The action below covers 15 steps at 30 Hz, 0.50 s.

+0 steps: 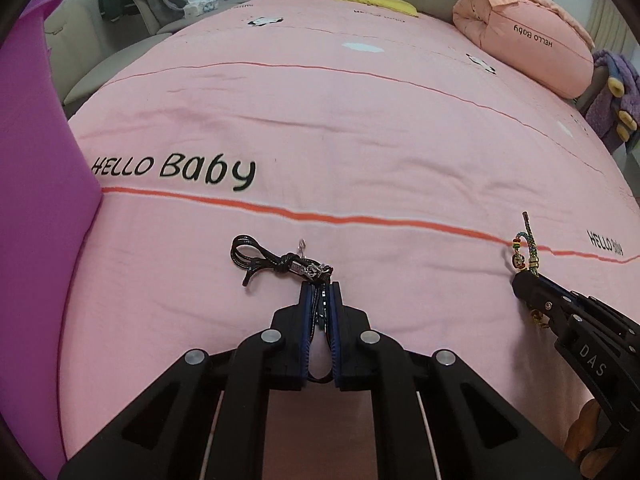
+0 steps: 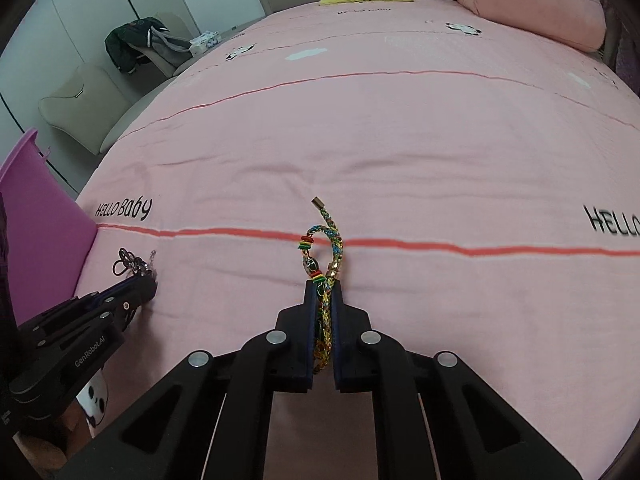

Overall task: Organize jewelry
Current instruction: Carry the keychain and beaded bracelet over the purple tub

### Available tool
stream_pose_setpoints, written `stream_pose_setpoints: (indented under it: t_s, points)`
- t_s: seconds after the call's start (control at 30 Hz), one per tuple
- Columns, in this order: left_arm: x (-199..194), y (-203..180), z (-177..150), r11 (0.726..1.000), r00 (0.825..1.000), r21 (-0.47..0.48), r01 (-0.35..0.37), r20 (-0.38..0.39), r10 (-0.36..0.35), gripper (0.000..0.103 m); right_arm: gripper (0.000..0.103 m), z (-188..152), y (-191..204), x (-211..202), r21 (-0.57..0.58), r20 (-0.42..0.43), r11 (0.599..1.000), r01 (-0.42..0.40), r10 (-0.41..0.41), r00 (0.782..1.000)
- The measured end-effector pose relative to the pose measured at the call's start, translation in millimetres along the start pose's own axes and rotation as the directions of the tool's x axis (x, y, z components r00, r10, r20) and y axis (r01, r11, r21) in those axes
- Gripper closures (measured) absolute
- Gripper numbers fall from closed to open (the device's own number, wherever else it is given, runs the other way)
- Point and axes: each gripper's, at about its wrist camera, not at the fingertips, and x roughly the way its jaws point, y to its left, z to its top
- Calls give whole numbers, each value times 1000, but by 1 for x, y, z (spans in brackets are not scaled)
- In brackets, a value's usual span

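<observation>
Presently both pieces are gripped, neither stowed: left gripper [image 1: 320, 292] jaws clenched on the black cord bracelet [image 1: 280, 262]; right gripper [image 2: 323, 292] jaws clenched on the multicoloured braided bracelet [image 2: 326, 248], above the pink bed sheet [image 1: 360, 140]. Purple plastic bin [image 1: 36, 160] at nine o'clock.

bedsheet [image 1: 360, 140]: pink, orange-red stripes, black "HELLO Baby" lettering
cord bracelet [image 1: 276, 258]: black, silver fittings
braided bracelet [image 2: 326, 248]: multicoloured, gold clasp
bin [image 1: 36, 160]: purple
tongs' pads [image 1: 307, 312]: blue
</observation>
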Motion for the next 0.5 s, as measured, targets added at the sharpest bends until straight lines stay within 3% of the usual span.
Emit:
stream_pose_setpoints:
  t_s: [0.2,0.5]
  points:
    - [-33,-16,-35,999,999,45,23,-29,-22,94,96,-41,7,-34,37,-24,999,5,-4,1000]
    - [-99,-14,-76,996,998,66,56,-10,-56,94,96,-77,24,-94,41,-2,999,-14,14,1000]
